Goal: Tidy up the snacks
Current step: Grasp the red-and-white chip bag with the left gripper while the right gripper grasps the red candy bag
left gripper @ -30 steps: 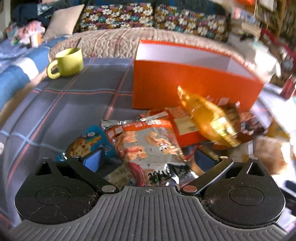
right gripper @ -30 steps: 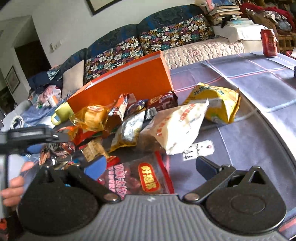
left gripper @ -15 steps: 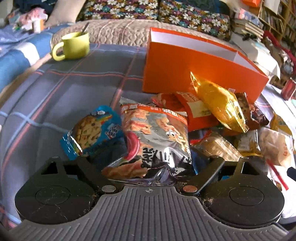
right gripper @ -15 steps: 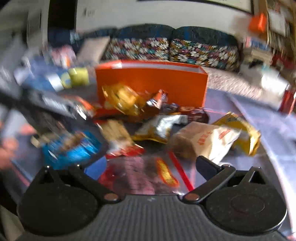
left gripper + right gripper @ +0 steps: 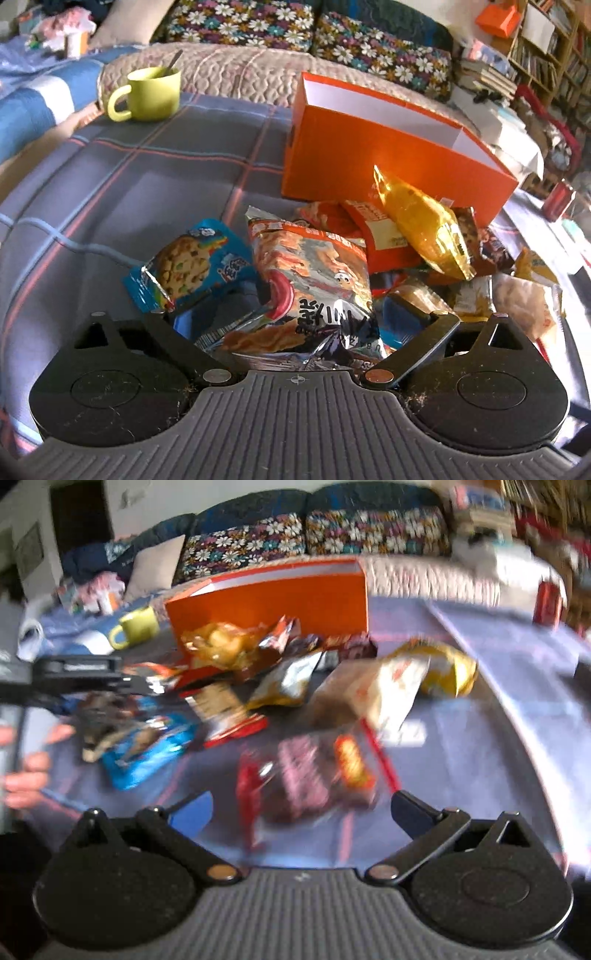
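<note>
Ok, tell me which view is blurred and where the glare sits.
Right wrist view: motion-smeared throughout, the red snack bag and yellow chip bag unreadable. Left wrist view: sharp, with fisheye bending of the plaid tablecloth lines; bright glare on the orange box front and the golden snack bag, and shine on the silver foil packet.

Your left gripper [image 5: 295, 314] points steeply down and forward, its two black fingers spread wide; its jaws have just been opening, with a foil snack bag [image 5: 310, 295] lying between them, and whether the pads press on it cannot be told. In the right wrist view that gripper reaches in from the left edge, with your left hand [image 5: 26, 760] wrapped around its handle. Your right gripper [image 5: 301, 808] also tilts downward, jaws spread wide apart with nothing gripped between the fingertips.
</note>
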Motion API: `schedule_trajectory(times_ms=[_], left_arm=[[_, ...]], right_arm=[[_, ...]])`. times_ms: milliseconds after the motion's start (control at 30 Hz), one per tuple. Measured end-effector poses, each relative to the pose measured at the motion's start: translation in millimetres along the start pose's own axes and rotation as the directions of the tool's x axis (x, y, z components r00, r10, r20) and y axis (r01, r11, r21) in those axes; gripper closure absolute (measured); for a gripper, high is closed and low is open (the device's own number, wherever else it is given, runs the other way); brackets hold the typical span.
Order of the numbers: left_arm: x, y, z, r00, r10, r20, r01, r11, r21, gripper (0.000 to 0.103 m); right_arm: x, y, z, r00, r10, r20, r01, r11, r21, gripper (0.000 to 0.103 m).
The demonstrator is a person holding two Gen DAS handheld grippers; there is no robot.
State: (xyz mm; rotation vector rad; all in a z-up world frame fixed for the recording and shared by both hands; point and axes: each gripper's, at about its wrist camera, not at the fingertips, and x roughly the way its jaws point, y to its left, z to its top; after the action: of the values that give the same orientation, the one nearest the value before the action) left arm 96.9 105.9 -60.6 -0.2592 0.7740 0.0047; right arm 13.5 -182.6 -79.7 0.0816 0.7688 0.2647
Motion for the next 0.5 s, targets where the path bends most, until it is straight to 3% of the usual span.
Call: schedule_trajectory(times_ms=[200, 367, 500], left_arm=[[-7, 8, 0, 0.999, -0.032, 0.006, 0.032, 0.999, -0.039, 0.032], [-19, 13, 0, 0.999, -0.03, 0.029, 0.032, 0.998, -0.047, 0.03], [-22, 10, -1, 0.998, -0.034, 0.053, 0.036, 0.999, -0.036, 0.027]], right_arm=[[17, 5, 5, 0.994, 0.092, -0.056, -0.088, 0.994, 0.069, 0.0], [40, 9, 31, 0.996, 0.081, -0.022, -0.08, 0.996, 0.041, 0.0], [29, 3, 19, 0.999, 0.047, -0.023, -0.046, 0.998, 0.047, 0.0]])
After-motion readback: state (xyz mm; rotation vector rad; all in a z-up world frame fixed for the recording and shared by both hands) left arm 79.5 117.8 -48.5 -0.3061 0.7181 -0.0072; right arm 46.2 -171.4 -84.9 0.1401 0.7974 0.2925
